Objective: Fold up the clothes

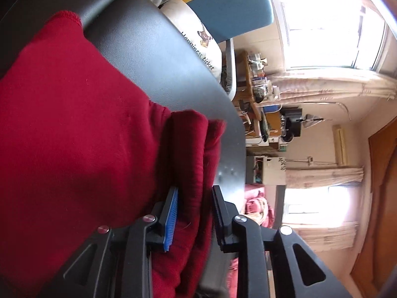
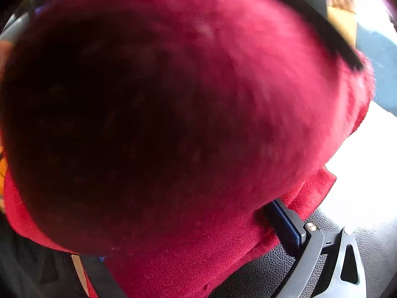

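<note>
A red knitted garment lies on a black leather-like tabletop. In the left wrist view my left gripper has its two fingers either side of a thick folded edge of the red cloth, with blue pads against it, shut on that fold. In the right wrist view the same red garment fills nearly the whole picture, bulging over the camera. My right gripper has its right finger pressed under the cloth; the left finger is mostly hidden by fabric, so the cloth lies between the fingers.
A cushion printed "Happiness ticket" and a blue chair back stand past the table's far edge. Beyond are a cluttered wooden shelf, bright windows and curtains. Black tabletop shows under the right gripper.
</note>
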Action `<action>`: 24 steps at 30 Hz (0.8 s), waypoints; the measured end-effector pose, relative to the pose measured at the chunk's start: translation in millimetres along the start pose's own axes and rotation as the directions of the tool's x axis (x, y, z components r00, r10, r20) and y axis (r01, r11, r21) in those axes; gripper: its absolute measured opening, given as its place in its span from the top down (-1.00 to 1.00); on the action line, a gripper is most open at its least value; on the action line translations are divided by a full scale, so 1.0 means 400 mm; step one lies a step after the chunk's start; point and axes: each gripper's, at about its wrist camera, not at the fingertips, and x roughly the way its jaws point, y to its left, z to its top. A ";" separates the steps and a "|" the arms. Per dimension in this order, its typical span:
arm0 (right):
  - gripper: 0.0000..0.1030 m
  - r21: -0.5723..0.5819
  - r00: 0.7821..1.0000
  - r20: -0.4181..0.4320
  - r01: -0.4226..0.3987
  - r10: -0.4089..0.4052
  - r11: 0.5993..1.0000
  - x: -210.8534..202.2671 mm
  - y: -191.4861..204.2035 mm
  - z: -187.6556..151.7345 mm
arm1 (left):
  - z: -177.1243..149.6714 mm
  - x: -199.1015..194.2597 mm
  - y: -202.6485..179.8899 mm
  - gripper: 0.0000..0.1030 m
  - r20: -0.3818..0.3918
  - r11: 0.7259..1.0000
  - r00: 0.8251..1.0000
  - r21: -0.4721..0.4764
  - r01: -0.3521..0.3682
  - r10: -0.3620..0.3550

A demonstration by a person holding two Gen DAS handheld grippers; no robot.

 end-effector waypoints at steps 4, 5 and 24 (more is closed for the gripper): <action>-1.00 -0.004 1.000 0.002 -0.002 0.002 1.000 -0.014 0.003 0.000 | -0.013 -0.113 -0.051 0.51 0.038 0.988 0.990 0.083 0.129 -0.133; -1.00 -0.016 1.000 -0.005 0.006 -0.006 1.000 -0.020 0.008 -0.001 | -0.017 -0.148 -0.062 0.50 0.069 0.984 0.988 0.120 0.132 -0.140; -1.00 0.101 0.985 0.078 -0.162 0.155 0.982 -0.413 0.096 -0.030 | -0.038 -0.207 0.128 0.48 0.326 0.952 0.944 0.274 -0.136 0.041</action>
